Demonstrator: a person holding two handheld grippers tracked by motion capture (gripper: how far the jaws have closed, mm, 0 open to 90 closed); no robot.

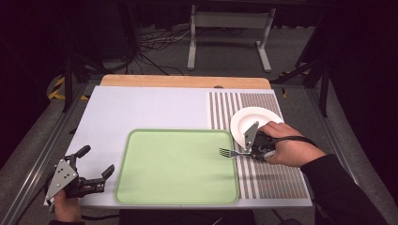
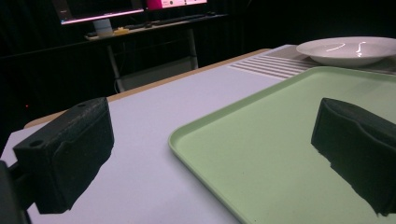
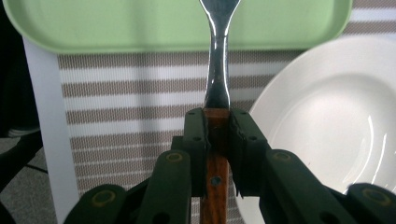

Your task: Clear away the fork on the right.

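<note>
My right gripper (image 1: 251, 152) is shut on a fork (image 1: 231, 152) with a wooden handle (image 3: 216, 172) and a metal neck (image 3: 218, 60). The tines reach over the right edge of the green tray (image 1: 178, 187). In the right gripper view (image 3: 217, 122) the jaws clamp the handle, with the tray (image 3: 140, 28) ahead and the white plate (image 3: 336, 121) to the right. The plate (image 1: 248, 119) rests on the striped mat (image 1: 277, 178). My left gripper (image 1: 97, 165) is open at the table's front left, beside the tray. Its jaws stand wide apart in the left gripper view (image 2: 210, 154) over the tray's corner (image 2: 280, 154).
A white sheet (image 1: 141, 108) covers the wooden table top. Beyond the far edge stand a grey desk frame (image 1: 230, 33) and cables on the floor. A monitor (image 2: 98, 9) on a desk shows far off in the left gripper view, with the plate (image 2: 350, 49) at the right.
</note>
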